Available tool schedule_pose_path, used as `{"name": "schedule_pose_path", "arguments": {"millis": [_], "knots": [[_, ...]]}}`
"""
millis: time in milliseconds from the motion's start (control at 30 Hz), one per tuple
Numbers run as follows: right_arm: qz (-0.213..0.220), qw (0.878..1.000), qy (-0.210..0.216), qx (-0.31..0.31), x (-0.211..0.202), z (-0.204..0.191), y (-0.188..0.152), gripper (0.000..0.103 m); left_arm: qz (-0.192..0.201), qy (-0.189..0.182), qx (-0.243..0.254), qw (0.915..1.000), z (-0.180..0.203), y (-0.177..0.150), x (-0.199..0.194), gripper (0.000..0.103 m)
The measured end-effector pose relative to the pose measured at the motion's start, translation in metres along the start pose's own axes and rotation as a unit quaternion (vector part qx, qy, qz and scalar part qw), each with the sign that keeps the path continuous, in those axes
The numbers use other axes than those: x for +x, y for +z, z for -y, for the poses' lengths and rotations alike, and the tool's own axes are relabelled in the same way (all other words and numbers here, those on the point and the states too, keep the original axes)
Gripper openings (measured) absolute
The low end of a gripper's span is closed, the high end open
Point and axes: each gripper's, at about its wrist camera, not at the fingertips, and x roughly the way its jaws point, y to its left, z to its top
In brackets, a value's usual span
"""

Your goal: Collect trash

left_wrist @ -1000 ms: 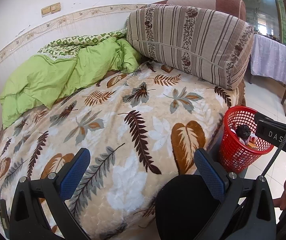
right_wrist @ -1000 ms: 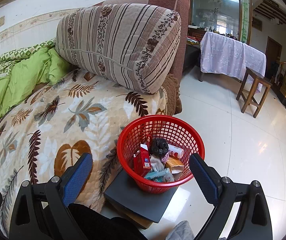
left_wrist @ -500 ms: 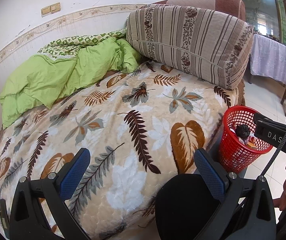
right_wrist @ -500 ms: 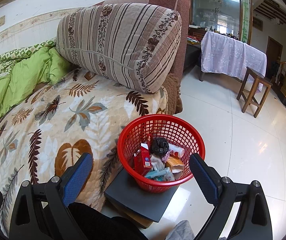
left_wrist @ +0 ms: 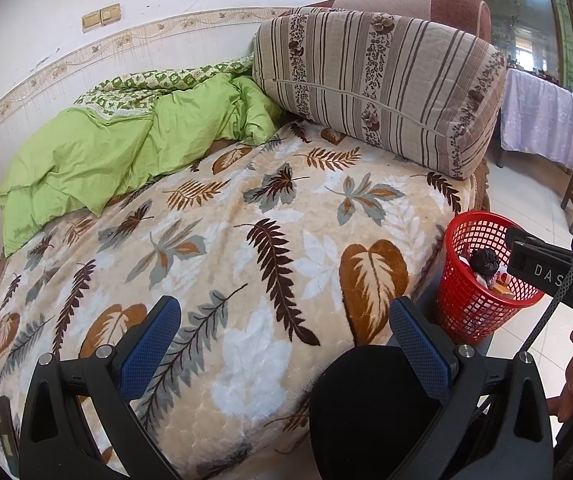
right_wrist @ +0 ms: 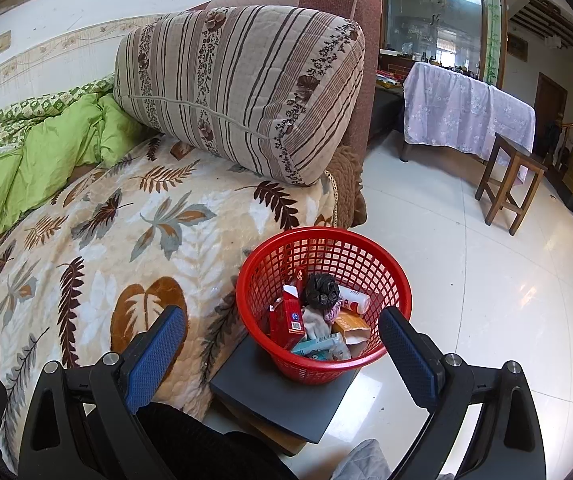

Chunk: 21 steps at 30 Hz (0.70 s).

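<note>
Right wrist | right hand-held gripper (right_wrist: pixel 282 350) wide apart, empty | red basket (right_wrist: pixel 400 300) beside bed edge (right_wrist: pixel 222 280) | left hand-held gripper (left_wrist: pixel 284 342) spread, empty

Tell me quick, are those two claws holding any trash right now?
Left claw: open, holding nothing, above the leaf-print blanket.
Right claw: open, holding nothing, near the red basket of trash.

Red plastic mesh basket (right_wrist: pixel 323 280); plush leaf-print blanket (left_wrist: pixel 222 248); glossy tiled floor (right_wrist: pixel 506 300).
</note>
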Motion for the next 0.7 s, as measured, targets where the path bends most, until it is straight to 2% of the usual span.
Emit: {"name": "schedule_pose_path", "arguments": {"millis": [700], "knots": [[0.0,1.0,0.01,-0.005,-0.0023,-0.0039,-0.0012,0.098,0.005,0.002,0.0,1.0,0.0034,-0.0036,-0.0045,0.103]]}}
